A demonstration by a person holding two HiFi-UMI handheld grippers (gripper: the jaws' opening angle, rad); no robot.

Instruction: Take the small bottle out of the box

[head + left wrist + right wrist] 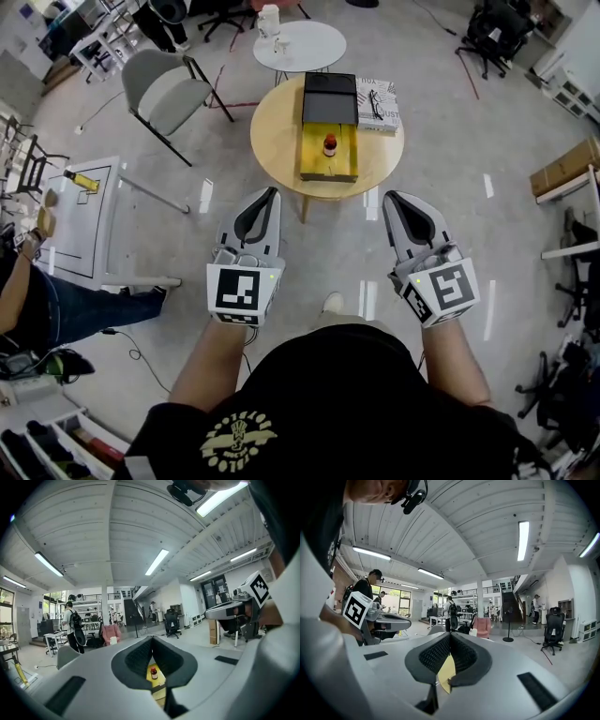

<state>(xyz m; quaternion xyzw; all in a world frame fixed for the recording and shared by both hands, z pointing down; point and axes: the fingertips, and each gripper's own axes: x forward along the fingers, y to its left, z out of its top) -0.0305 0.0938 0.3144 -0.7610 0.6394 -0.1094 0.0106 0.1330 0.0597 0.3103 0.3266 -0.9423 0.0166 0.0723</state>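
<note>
A small brown bottle with a red cap (330,145) stands upright in a yellow box (328,161) whose black lid (329,98) lies open behind it, on a round wooden table (277,141). My left gripper (271,193) and right gripper (392,197) hover side by side short of the table's near edge, both shut and empty. In the left gripper view the bottle (153,673) and box (160,682) show through the slot below the closed tips of the left gripper (152,638). The right gripper (449,635) shows only a sliver of the table (446,673).
A stack of books (379,103) lies beside the box. Behind stand a white round table (302,45) and a grey folding chair (161,92). A white table with a yellow bottle (81,180) and a seated person (37,305) are at the left, a cardboard box (564,167) at the right.
</note>
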